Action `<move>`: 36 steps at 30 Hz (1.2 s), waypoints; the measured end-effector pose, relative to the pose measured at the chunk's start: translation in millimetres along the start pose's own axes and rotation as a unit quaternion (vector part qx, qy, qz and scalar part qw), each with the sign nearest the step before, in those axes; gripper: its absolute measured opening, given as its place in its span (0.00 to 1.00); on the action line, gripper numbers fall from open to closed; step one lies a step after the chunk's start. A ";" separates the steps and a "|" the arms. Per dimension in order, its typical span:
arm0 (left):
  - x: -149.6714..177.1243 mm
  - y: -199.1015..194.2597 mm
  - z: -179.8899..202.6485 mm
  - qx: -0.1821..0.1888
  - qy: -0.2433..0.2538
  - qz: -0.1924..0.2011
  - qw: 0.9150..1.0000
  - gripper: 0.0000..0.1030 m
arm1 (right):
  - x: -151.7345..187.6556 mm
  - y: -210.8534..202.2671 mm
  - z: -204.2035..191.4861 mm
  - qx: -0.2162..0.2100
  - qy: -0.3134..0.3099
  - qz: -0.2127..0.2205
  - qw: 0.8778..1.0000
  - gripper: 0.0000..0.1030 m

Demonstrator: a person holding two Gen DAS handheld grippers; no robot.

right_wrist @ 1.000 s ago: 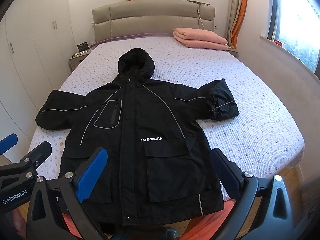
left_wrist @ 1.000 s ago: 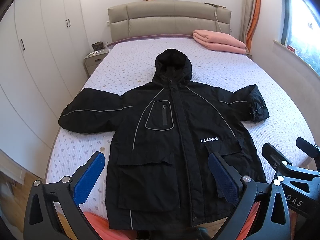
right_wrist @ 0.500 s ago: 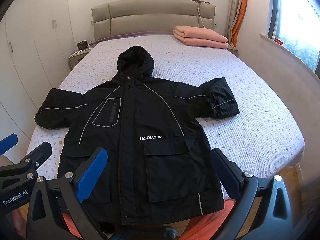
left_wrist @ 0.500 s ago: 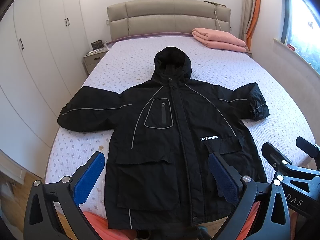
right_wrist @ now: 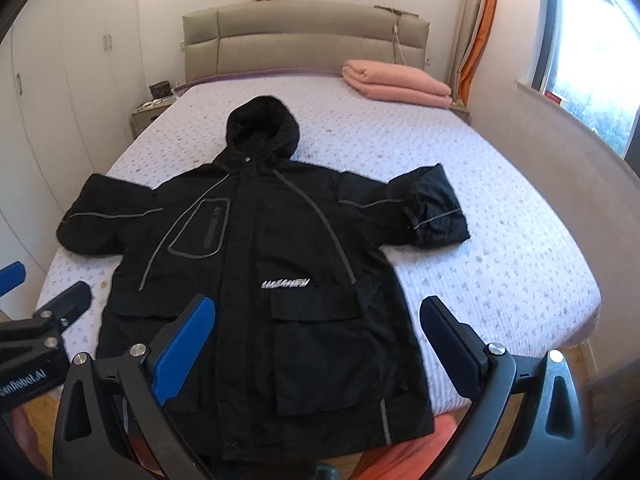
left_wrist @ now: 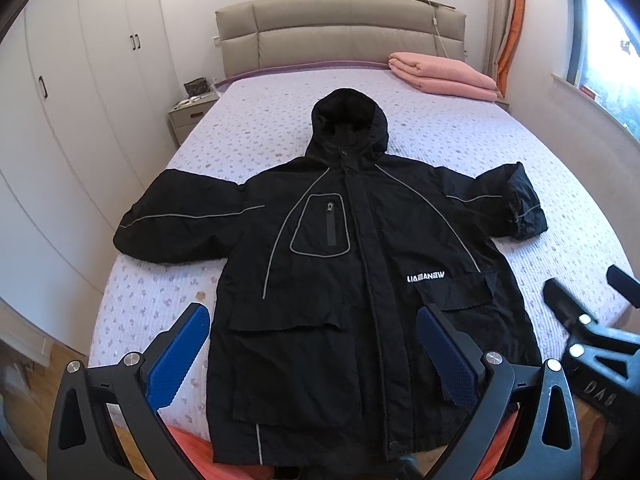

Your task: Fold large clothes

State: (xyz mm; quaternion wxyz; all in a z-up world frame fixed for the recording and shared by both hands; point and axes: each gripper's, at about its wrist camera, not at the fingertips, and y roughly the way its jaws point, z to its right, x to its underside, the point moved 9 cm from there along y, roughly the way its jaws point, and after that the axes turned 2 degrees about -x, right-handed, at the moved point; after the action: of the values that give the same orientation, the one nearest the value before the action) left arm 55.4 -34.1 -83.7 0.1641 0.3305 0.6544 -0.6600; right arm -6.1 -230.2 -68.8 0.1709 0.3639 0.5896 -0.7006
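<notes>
A large black hooded jacket [left_wrist: 352, 264] lies spread face up on the bed [left_wrist: 256, 128], hood toward the headboard, both sleeves out to the sides; it also shows in the right wrist view [right_wrist: 260, 280]. Its right sleeve cuff [right_wrist: 436, 208] is bunched. My left gripper [left_wrist: 312, 344] is open and empty, held above the jacket's lower hem. My right gripper [right_wrist: 312, 340] is open and empty, above the hem's right part. Each gripper shows at the edge of the other's view.
A folded pink quilt [left_wrist: 440, 76] lies at the bed's far right by the headboard [left_wrist: 340, 28]. White wardrobes [left_wrist: 80, 100] and a nightstand [left_wrist: 190, 114] stand at left. A wall ledge and window [right_wrist: 592, 80] run along the right. Orange fabric [right_wrist: 400, 452] shows below the hem.
Both grippers have moved slightly forward and lower toward the jacket; the right wrist view is a little blurred by motion. The jacket has not moved.
</notes>
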 end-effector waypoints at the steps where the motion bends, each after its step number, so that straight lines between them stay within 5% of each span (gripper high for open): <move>1: -1.6 5.6 0.7 0.000 -0.003 0.000 1.000 1.00 | -1.0 4.4 5.7 0.000 0.002 0.003 1.000 1.00; 7: -11.5 47.5 5.0 0.005 -0.030 -0.013 0.999 1.00 | -10.0 64.4 77.0 -0.010 0.042 0.001 0.999 0.99; 10: -16.9 70.9 7.9 0.001 -0.038 -0.016 0.999 1.00 | -15.1 112.2 117.7 0.002 0.046 -0.013 0.999 0.89; 16: -30.4 109.2 27.8 0.007 -0.017 -0.011 1.000 1.00 | -26.6 204.2 184.0 -0.030 0.099 -0.037 0.994 0.85; 26: -38.8 169.3 92.6 0.040 0.026 -0.037 0.998 1.00 | -25.5 300.9 199.9 -0.012 0.045 -0.062 0.997 0.70; 31: -35.7 183.0 130.1 0.055 0.055 -0.043 0.996 1.00 | -23.9 334.8 194.7 -0.012 0.039 -0.071 0.997 0.43; 34: -34.1 187.3 149.5 0.071 0.074 -0.047 0.994 1.00 | -27.2 333.4 194.6 -0.001 0.042 -0.051 0.998 0.28; 35: -33.6 189.9 160.0 0.083 0.084 -0.054 0.992 0.99 | -29.0 329.5 194.4 0.000 0.041 -0.045 0.998 0.16; 36: -34.3 191.7 167.4 0.092 0.089 -0.058 0.990 0.97 | -33.2 320.6 196.9 0.011 0.039 -0.033 0.999 0.16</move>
State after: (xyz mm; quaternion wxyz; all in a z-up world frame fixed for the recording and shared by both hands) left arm 167.7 -221.5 -218.7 0.0351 0.3633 0.6207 -0.6939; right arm 170.0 -502.6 -262.4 0.1201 0.3735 0.5997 -0.6975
